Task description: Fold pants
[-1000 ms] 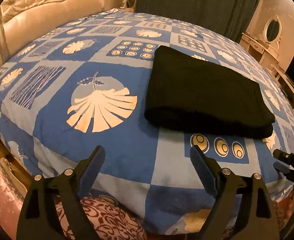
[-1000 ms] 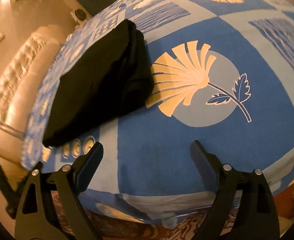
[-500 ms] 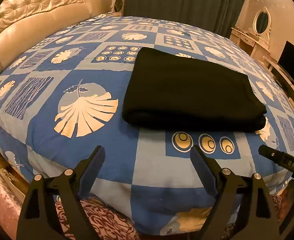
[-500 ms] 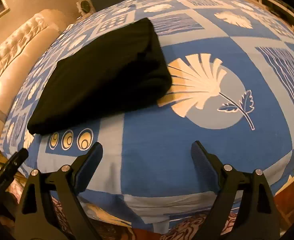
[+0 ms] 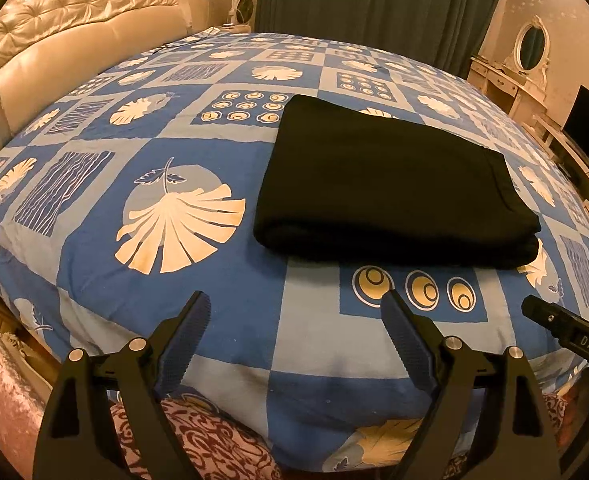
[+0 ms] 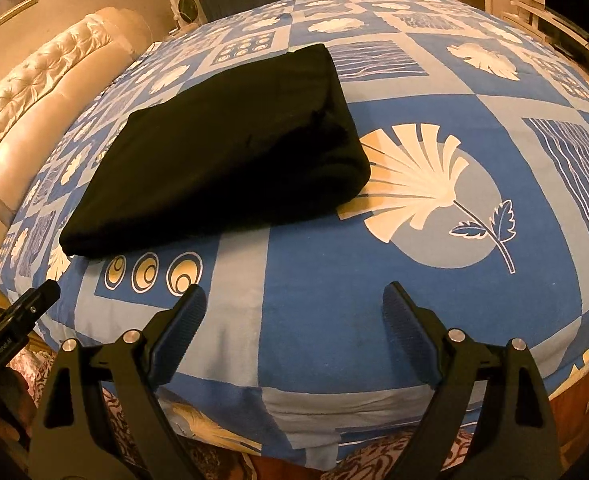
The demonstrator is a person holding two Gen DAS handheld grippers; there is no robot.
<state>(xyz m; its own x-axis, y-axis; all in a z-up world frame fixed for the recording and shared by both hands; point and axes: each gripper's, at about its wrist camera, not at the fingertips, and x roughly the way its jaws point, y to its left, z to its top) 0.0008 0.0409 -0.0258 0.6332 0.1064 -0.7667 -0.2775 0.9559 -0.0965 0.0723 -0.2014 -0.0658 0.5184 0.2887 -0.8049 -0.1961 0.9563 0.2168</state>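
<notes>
Pants look folded; both claws are held off and empty at the foot of the bed.

The bed [image 5: 142,280], covered in a blue patterned spread, fills both views, and nothing else is seen on it but the pants [image 5: 386,188], laid as a flat black stacked rectangle ahead of both claws: forward and to the right of the left claw [image 5: 294,320], forward and to the left of the right claw [image 6: 290,312]. Folding is judged essentially done; at most a squaring of edges is left. The long axis is judged to run across the claws' forward line, left to right, with a rounded fold edge faced toward them; the waist end cannot be told. Both claws are spread wide, nothing gripped, well apart from the pants.
</notes>
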